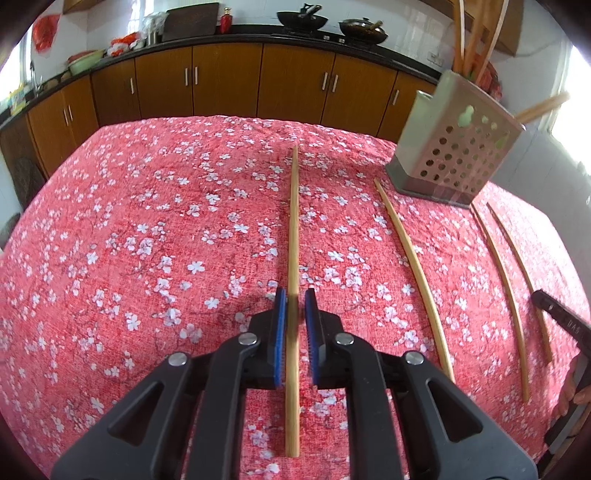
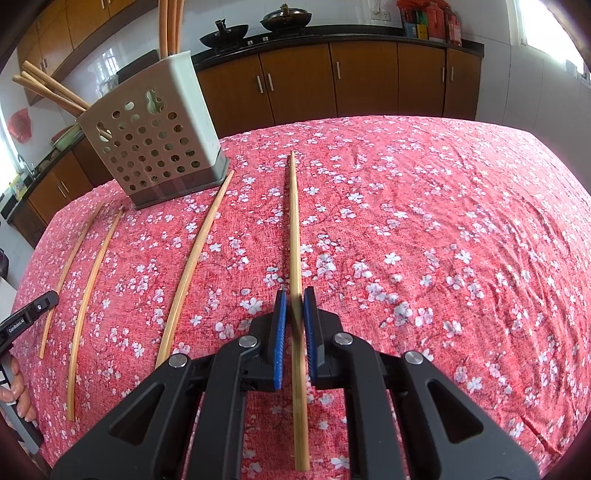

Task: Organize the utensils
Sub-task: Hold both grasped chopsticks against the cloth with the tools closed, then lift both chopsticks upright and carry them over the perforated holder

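Observation:
Bamboo chopsticks lie in a row on the red floral tablecloth (image 1: 147, 221). My left gripper (image 1: 295, 295) straddles one chopstick (image 1: 293, 229); its blue pads sit close on either side with small gaps. My right gripper (image 2: 294, 295) stands the same way over another chopstick (image 2: 295, 229), its pads almost touching it. A perforated grey utensil holder (image 1: 458, 147) stands at the far side and holds several chopsticks; it also shows in the right wrist view (image 2: 155, 147). Other loose chopsticks lie between the grippers (image 1: 413, 266) (image 2: 192, 266).
Two thinner chopsticks (image 1: 506, 295) (image 2: 88, 295) lie beside the middle one. The other gripper's body shows at the edge of each view (image 1: 557, 317) (image 2: 26, 317). Wooden kitchen cabinets (image 1: 221, 81) and a counter with woks (image 1: 303, 18) run behind the table.

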`<state>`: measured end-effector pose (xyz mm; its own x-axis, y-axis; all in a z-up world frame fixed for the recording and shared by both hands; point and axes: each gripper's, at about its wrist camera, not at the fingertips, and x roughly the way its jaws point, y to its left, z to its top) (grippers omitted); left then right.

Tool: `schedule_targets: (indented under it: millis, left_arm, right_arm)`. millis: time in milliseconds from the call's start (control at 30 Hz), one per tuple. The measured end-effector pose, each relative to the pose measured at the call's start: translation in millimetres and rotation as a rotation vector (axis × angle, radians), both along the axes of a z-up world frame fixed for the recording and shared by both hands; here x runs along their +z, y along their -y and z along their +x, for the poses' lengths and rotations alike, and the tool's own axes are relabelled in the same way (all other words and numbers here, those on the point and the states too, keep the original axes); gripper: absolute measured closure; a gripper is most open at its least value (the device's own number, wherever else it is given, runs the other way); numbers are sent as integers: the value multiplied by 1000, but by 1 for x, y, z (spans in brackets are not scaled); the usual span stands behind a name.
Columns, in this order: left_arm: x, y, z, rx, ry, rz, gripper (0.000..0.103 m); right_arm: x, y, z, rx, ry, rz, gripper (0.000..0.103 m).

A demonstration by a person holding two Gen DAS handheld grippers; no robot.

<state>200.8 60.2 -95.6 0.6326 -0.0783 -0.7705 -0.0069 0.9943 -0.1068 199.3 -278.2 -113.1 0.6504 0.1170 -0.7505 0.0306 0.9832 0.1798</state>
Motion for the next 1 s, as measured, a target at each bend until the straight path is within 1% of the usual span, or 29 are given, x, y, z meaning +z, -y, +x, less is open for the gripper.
schedule_targets:
  millis: [233,300,367,433,533,600,667,867,1000]
  left_arm:
    - [-1,0,-12,-10,-3,10,90]
    - [-1,1,-14,-14,-3,19,91]
    - [-1,1,-14,-14,-4,32,95]
    - [-1,2,-15,-20,-5,44,95]
    - [6,-1,-19,-17,8,37,95]
    - [19,-5,-23,-11,48,27,95]
    - [34,-7,-27,-5,90,17,95]
    - [96,-15,-37,12,261,-25,95]
    - [126,-16,-36,21,324,-50,95]
  right_arm:
    - [0,1,-13,9,-2,-2,92]
    - [0,-1,-14,14,-2,-14,93]
    - [1,-2,-14,14,-1,-29,95]
    - [3,-3,-15,19,-1,-39,96]
    - [17,1,-22,15,54,-38,96]
    - [34,3,-28,8,109,-38,96]
    - [46,6,-30,4,146,-36,96]
    - [84,14,-37,-9,260,-25,96]
    - [101,16,-36,-11,317,-18,96]
